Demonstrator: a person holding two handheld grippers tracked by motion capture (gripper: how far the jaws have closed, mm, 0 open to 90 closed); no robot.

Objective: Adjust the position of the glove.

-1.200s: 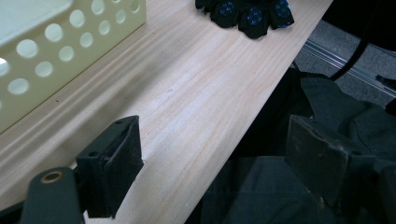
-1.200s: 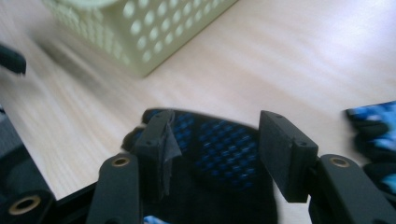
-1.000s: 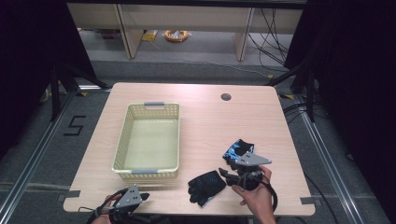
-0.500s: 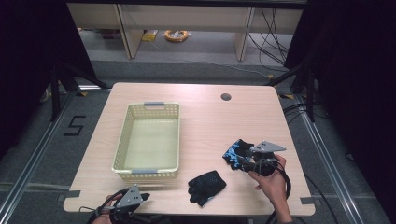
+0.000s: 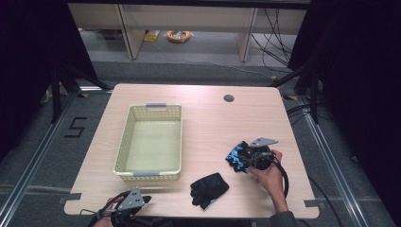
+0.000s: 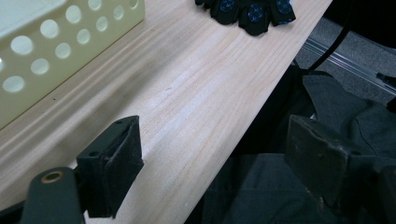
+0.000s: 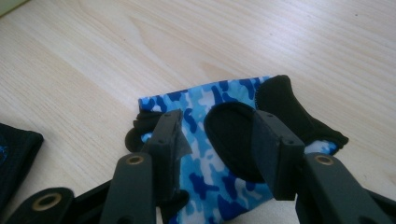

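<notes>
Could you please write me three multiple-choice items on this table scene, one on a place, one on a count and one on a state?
1. Where does the blue camouflage glove lie?
A. in the basket
B. on the table, at the right tool
C. on the floor

2. How many gloves are on the table?
A. one
B. two
C. four

3. How do the left tool's jaws stand?
A. wide apart, nothing between them
C. clamped on the basket
B. shut on a glove

Answers: 1 B, the high view shows it on the table beside the right tool, whose jaws straddle it; 2 B, the camouflage one and the black glove; 3 A, the left tool shows bare wood and dark cloth between its jaws, with the basket off to one side.
</notes>
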